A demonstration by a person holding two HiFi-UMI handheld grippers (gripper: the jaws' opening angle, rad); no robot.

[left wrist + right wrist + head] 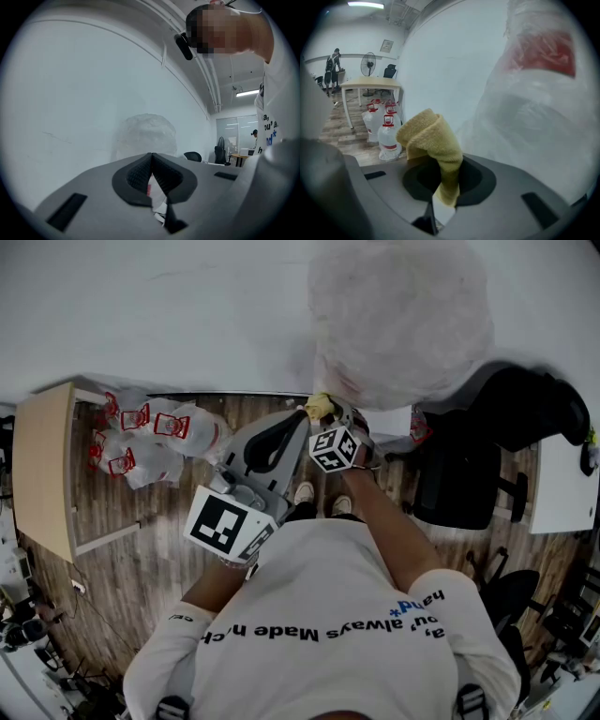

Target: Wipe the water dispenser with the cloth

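The water dispenser's big bottle (401, 320), wrapped in clear plastic, stands against the white wall right in front of me. In the right gripper view the bottle (534, 117) fills the right side, with a red label near its top. My right gripper (445, 183) is shut on a folded yellow cloth (430, 138), which sticks up past the jaws. In the head view the cloth (320, 407) sits just below the bottle's left edge. My left gripper (298, 423) is beside it, jaws shut and empty, pointing at the bottle (147, 136).
Several smaller plastic-wrapped water bottles (150, 437) with red caps stand on the wooden floor to the left, next to a light wooden table (45, 465). A black office chair (459, 479) stands to the right, and a white desk (562, 484) beyond it.
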